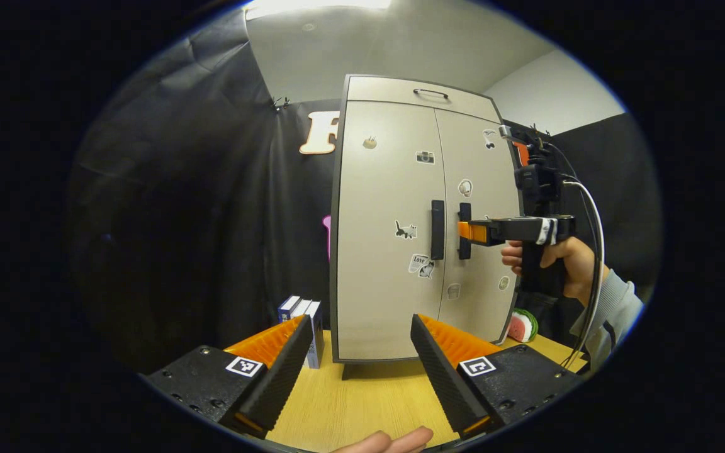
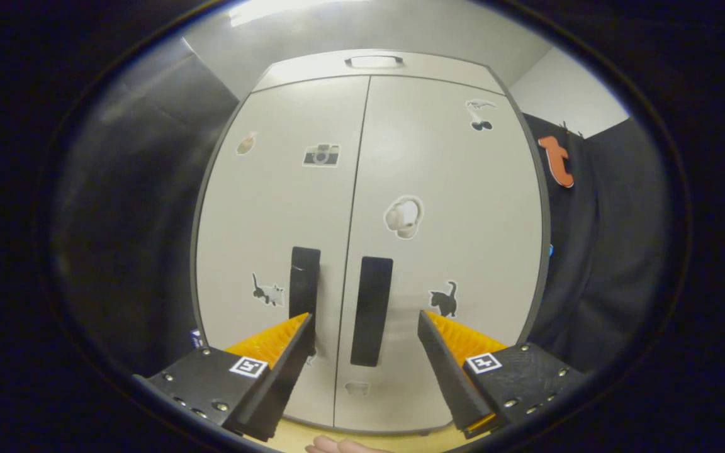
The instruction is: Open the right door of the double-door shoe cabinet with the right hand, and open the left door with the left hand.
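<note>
The beige shoe cabinet [image 1: 394, 207] stands on the table with both doors closed. Its left door [image 1: 384, 189] and right door [image 1: 479, 182] each carry a dark vertical handle by the centre seam. In the left gripper view, my left gripper [image 1: 359, 321] is open and well short of the cabinet, pointing at its lower part. A hand holds my right gripper [image 1: 471, 231] with its tips at the right door handle [image 1: 464, 231]. In the right gripper view, my right gripper [image 2: 364, 314] is open, with the right door handle [image 2: 372, 311] between its fingers and the left door handle [image 2: 304, 283] just beyond its left finger.
Small boxes [image 1: 303, 318] stand on the wooden table [image 1: 350, 402] beside the cabinet's left side. A watermelon-slice toy [image 1: 523, 325] lies by its right foot. A curved handle [image 1: 430, 93] sits on the top panel. Black cloth hangs behind and to both sides.
</note>
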`<move>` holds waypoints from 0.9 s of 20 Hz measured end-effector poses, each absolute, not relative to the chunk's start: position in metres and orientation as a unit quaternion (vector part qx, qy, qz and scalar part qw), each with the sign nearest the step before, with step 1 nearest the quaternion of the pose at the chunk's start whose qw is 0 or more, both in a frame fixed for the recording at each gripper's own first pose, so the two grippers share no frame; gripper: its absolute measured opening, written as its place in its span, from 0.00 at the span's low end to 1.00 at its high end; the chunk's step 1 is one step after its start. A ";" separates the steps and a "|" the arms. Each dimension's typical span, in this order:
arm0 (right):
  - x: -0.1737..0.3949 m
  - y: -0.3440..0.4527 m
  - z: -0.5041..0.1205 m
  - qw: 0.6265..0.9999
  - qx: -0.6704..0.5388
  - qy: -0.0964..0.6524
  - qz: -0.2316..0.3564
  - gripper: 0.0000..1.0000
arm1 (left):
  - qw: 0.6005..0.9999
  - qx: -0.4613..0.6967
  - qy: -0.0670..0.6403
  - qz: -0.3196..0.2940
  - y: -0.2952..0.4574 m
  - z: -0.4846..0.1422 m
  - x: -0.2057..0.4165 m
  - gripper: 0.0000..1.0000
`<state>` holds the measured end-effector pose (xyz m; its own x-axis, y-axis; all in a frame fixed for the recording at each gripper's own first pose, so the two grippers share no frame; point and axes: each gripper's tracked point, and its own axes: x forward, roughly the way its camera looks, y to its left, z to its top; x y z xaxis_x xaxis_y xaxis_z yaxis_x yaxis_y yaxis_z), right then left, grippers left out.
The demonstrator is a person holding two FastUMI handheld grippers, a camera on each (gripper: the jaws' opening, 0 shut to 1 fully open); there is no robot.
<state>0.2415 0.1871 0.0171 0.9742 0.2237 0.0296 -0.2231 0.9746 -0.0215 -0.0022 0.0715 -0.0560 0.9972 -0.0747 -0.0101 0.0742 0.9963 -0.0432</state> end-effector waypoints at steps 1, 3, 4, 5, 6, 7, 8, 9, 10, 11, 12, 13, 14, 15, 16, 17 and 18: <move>0.248 0.188 0.016 0.994 -0.005 -0.016 0.107 0.98 | 0.999 -0.025 0.009 -0.039 0.074 -0.059 -0.001 0.98; 0.263 0.189 0.011 0.995 0.009 -0.003 0.100 0.94 | 0.999 -0.027 0.009 -0.036 0.081 -0.062 0.000 0.98; 0.270 0.188 0.010 0.995 0.019 0.004 0.096 0.99 | 0.999 -0.026 0.006 -0.032 0.085 -0.062 0.001 0.95; 0.277 0.187 0.007 0.995 0.031 0.011 0.091 0.99 | 0.999 -0.022 0.003 -0.030 0.088 -0.062 0.002 0.98; 0.283 0.188 0.007 0.994 0.043 0.016 0.095 0.99 | 0.999 -0.018 0.001 -0.027 0.092 -0.063 0.003 0.98; 0.292 0.187 0.005 0.994 0.046 0.023 0.092 0.94 | 1.000 -0.015 0.001 -0.024 0.095 -0.064 0.004 0.98; 0.298 0.182 0.005 0.995 0.045 0.023 0.082 0.90 | 1.000 -0.013 0.002 -0.023 0.097 -0.066 0.004 0.98; 0.299 0.184 0.008 0.995 0.051 0.022 0.086 0.82 | 1.000 -0.015 0.003 -0.021 0.099 -0.067 0.005 0.98; 0.299 0.182 0.008 0.995 0.054 0.024 0.084 0.72 | 1.000 -0.018 0.004 -0.022 0.100 -0.070 0.007 0.98; 0.302 0.184 0.008 0.995 0.049 0.022 0.083 0.73 | 1.000 -0.021 0.008 -0.022 0.100 -0.072 0.007 0.98; 0.297 0.183 0.008 0.996 0.035 0.022 0.080 0.73 | 0.999 -0.024 0.010 -0.021 0.100 -0.074 0.008 0.98; 0.301 0.185 0.004 0.997 0.018 0.021 0.077 0.69 | 0.999 -0.025 0.012 -0.022 0.099 -0.076 0.009 0.98; 0.308 0.187 0.002 0.997 0.005 0.019 0.075 0.72 | 0.999 -0.023 0.014 -0.022 0.097 -0.078 0.011 0.98; 0.300 0.186 0.003 0.997 -0.007 0.020 0.073 0.65 | 0.999 -0.019 0.015 -0.022 0.096 -0.079 0.011 0.98; 0.300 0.190 0.002 0.997 -0.009 0.020 0.079 0.68 | 1.000 -0.016 0.016 -0.022 0.095 -0.080 0.010 0.98; 0.296 0.193 0.002 0.997 -0.004 0.023 0.080 0.58 | 0.999 -0.017 0.018 -0.026 0.091 -0.080 0.009 0.98; 0.293 0.198 0.001 0.996 0.008 0.030 0.081 0.58 | 0.999 -0.019 0.017 -0.036 0.084 -0.080 0.006 0.98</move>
<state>0.2926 0.1978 0.0007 0.9850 0.1620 -0.0591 -0.1610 0.9867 0.0208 0.0065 0.0835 -0.0799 0.9968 -0.0727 -0.0331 0.0714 0.9966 -0.0401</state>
